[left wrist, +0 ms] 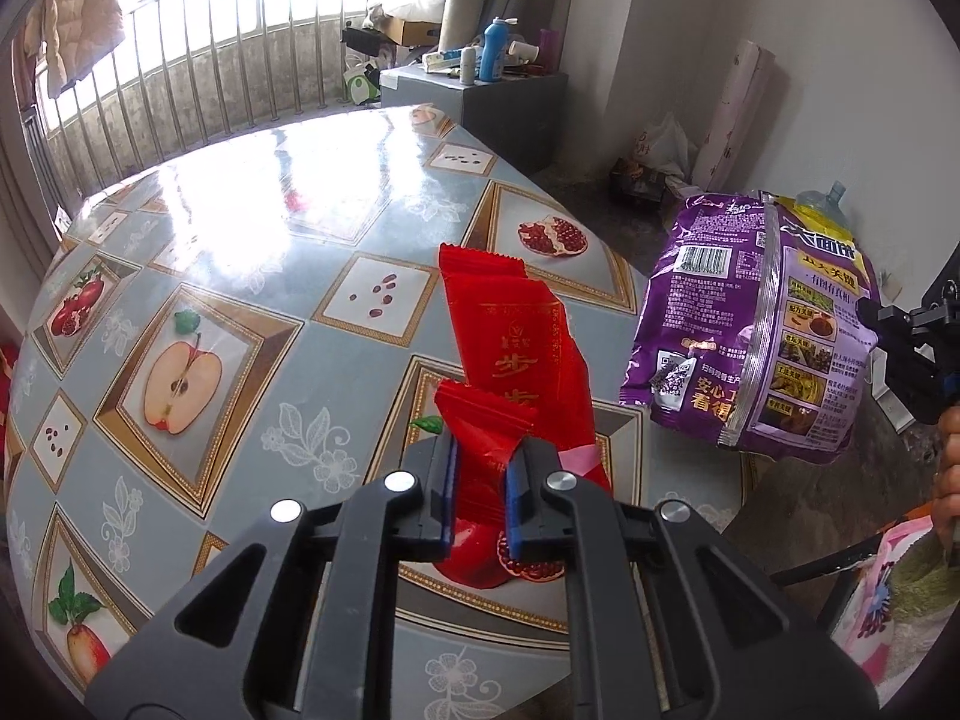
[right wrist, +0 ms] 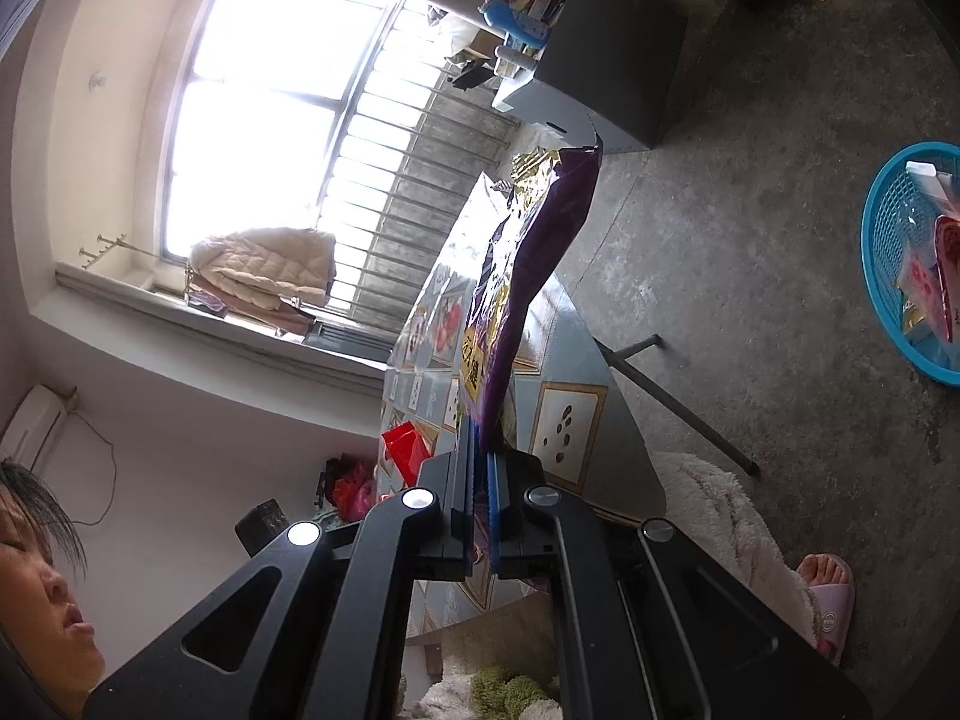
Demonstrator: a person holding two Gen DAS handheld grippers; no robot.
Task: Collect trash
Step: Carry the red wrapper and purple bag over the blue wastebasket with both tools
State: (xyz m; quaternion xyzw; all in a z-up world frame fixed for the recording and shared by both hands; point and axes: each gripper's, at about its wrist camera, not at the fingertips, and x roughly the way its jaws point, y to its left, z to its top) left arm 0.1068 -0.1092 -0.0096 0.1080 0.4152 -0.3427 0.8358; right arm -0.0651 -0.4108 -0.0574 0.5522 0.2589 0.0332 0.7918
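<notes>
My left gripper (left wrist: pixel 480 450) is shut on a red snack wrapper (left wrist: pixel 510 348), holding it a little above the fruit-patterned tablecloth (left wrist: pixel 240 252). A smaller red fold of the wrapper (left wrist: pixel 480 426) sits between the blue pads. To the right hangs a large purple snack bag (left wrist: pixel 756 330), pinched at its edge by my right gripper (left wrist: pixel 870 312). In the right wrist view, rolled on its side, my right gripper (right wrist: pixel 480 462) is shut on the purple bag (right wrist: pixel 528 276), seen edge-on. The red wrapper (right wrist: pixel 405 450) shows to its left.
A blue plastic basket (right wrist: pixel 888 228) with several wrappers inside stands on the concrete floor. A grey cabinet (left wrist: pixel 480 102) with bottles is beyond the table. A window railing (left wrist: pixel 198 78) runs behind. A person's slippered foot (right wrist: pixel 828 594) is by the table leg (right wrist: pixel 684 402).
</notes>
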